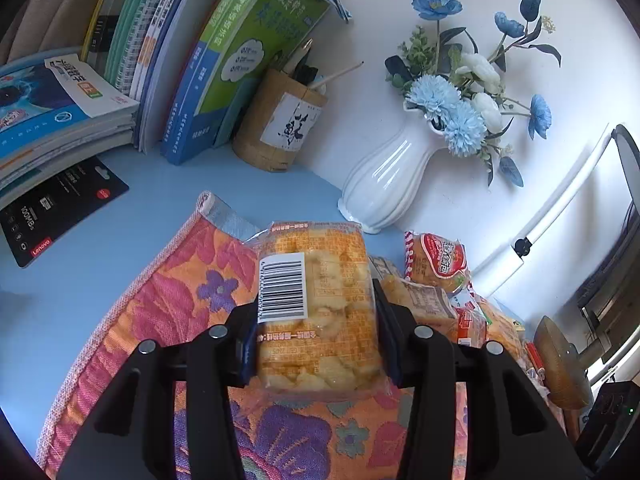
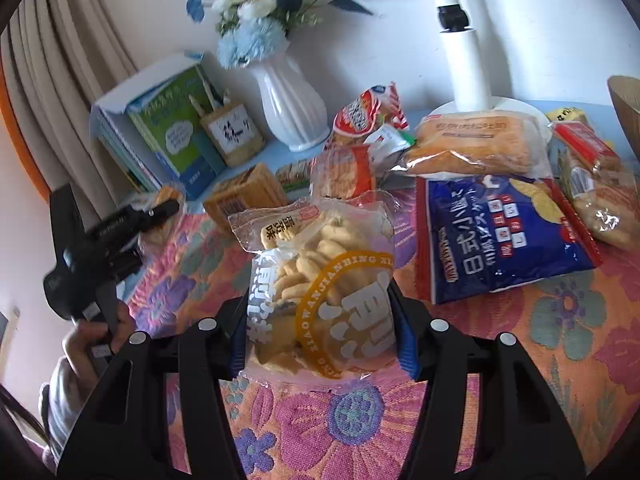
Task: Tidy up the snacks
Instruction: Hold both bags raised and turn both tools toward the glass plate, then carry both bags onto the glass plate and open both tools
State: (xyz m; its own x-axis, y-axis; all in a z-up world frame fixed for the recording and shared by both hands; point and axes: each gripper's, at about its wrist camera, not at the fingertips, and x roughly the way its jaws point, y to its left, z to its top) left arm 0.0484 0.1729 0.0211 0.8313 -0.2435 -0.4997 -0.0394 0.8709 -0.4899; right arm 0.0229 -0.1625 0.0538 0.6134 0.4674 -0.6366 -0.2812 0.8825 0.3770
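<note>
Fingers (image 1: 384, 336) of the left gripper (image 1: 316, 340) clamp both sides of a clear snack pack (image 1: 320, 304), barcode side facing the camera, held level above the floral cloth (image 1: 168, 312) and pointing toward the white vase (image 1: 388, 184). Right gripper (image 2: 320, 332): closed on a clear cookie bag (image 2: 320, 288) over the same cloth, aimed at the snack pile, with a blue chip bag (image 2: 504, 236) just to its right. Left hand (image 2: 100, 340) grips its black handle at lower left of the right view.
</note>
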